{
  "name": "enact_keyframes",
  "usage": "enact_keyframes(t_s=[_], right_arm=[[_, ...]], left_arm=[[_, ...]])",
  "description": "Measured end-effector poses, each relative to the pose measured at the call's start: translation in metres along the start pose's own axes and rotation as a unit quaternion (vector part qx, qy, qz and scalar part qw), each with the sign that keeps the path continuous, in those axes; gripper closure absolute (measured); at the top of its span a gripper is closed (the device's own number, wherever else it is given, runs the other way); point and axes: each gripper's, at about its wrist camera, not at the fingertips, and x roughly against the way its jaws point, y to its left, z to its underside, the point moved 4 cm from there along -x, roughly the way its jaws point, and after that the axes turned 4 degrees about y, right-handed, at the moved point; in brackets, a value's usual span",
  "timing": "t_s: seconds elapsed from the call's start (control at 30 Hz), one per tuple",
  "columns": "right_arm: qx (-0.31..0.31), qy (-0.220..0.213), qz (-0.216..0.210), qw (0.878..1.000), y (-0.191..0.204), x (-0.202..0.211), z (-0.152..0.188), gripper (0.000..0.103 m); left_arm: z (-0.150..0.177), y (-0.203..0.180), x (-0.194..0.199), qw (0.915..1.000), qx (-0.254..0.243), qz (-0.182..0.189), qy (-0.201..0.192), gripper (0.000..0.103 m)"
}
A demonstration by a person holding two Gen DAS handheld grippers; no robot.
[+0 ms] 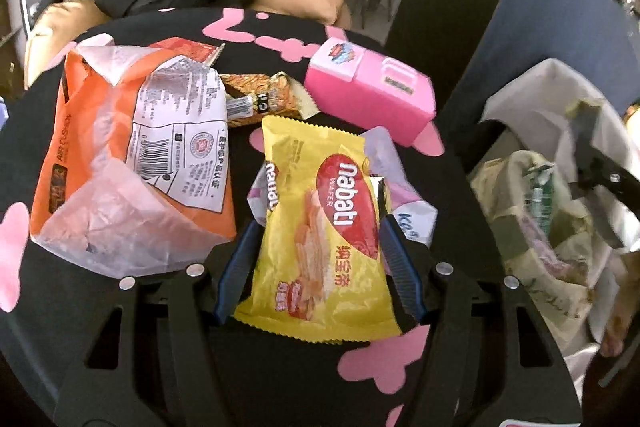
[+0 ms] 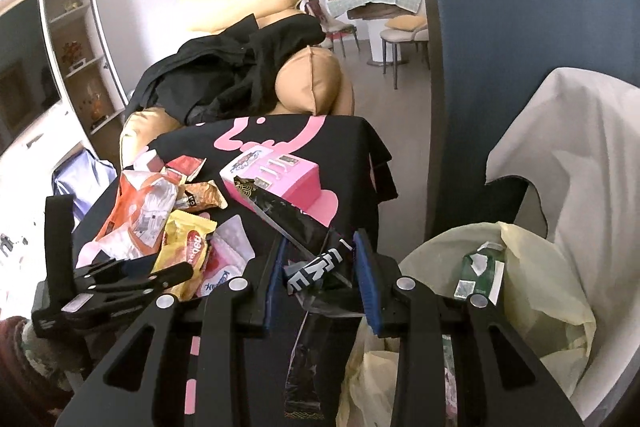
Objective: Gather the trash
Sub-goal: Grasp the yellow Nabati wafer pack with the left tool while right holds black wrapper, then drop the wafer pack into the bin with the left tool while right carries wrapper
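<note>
My left gripper (image 1: 318, 227) has its blue fingers on both sides of a yellow Nabati wafer wrapper (image 1: 324, 223), closed against it on the black cloth with pink shapes (image 1: 280, 35). My right gripper (image 2: 322, 247) is shut on a black wrapper with white letters (image 2: 296, 223) and holds it above the cloth edge, beside the bin. An orange and clear bag (image 1: 120, 155), a brown snack wrapper (image 1: 264, 95) and a pink box (image 1: 372, 91) lie on the cloth. The trash bin with a pale liner (image 2: 520, 267) stands to the right and holds a green carton (image 2: 478, 275).
A tan sofa with black clothes (image 2: 240, 75) lies behind the cloth. A dark blue panel (image 2: 520, 7) rises at the right. A white cloth (image 2: 580, 147) hangs by the bin. A pink and white wrapper (image 1: 400, 187) lies under the yellow one.
</note>
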Motion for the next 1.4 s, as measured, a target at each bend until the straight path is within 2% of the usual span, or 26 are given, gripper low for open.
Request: enact_keyframes(t_s=[0.07, 0.13, 0.2, 0.27, 0.3, 0.63, 0.87, 1.17, 1.4], right_arm=[[0.003, 0.001, -0.002, 1.000, 0.001, 0.002, 0.002, 0.071], [0.005, 0.003, -0.004, 1.000, 0.003, 0.003, 0.003, 0.071], [0.008, 0.004, -0.006, 1.000, 0.006, 0.004, 0.004, 0.071], [0.011, 0.004, -0.008, 1.000, 0.010, 0.006, 0.005, 0.071], [0.013, 0.004, -0.010, 1.000, 0.013, 0.006, 0.004, 0.071], [0.054, -0.009, -0.018, 0.998, 0.046, 0.024, 0.000, 0.071], [0.091, -0.036, -0.022, 0.995, 0.066, 0.052, -0.005, 0.071], [0.109, -0.077, -0.008, 0.991, 0.057, 0.094, -0.009, 0.071], [0.097, -0.110, 0.012, 0.989, 0.021, 0.130, -0.005, 0.071]], left_arm=[[0.002, -0.001, 0.000, 1.0000, 0.000, 0.005, 0.004, 0.044], [0.004, 0.000, 0.003, 0.9999, -0.006, 0.011, 0.006, 0.054], [0.006, 0.000, 0.009, 0.9999, -0.011, 0.010, 0.002, 0.071], [0.007, 0.002, 0.017, 0.9998, -0.014, 0.011, -0.001, 0.082], [0.008, 0.004, 0.022, 0.9998, -0.013, 0.012, -0.004, 0.085], [0.012, 0.030, 0.077, 0.9985, 0.018, 0.019, -0.048, 0.086], [0.004, 0.023, 0.120, 0.9953, 0.009, 0.021, -0.094, 0.086], [-0.014, -0.021, 0.175, 0.9875, -0.027, 0.045, -0.149, 0.086], [-0.023, -0.076, 0.190, 0.9814, -0.063, 0.076, -0.165, 0.086]])
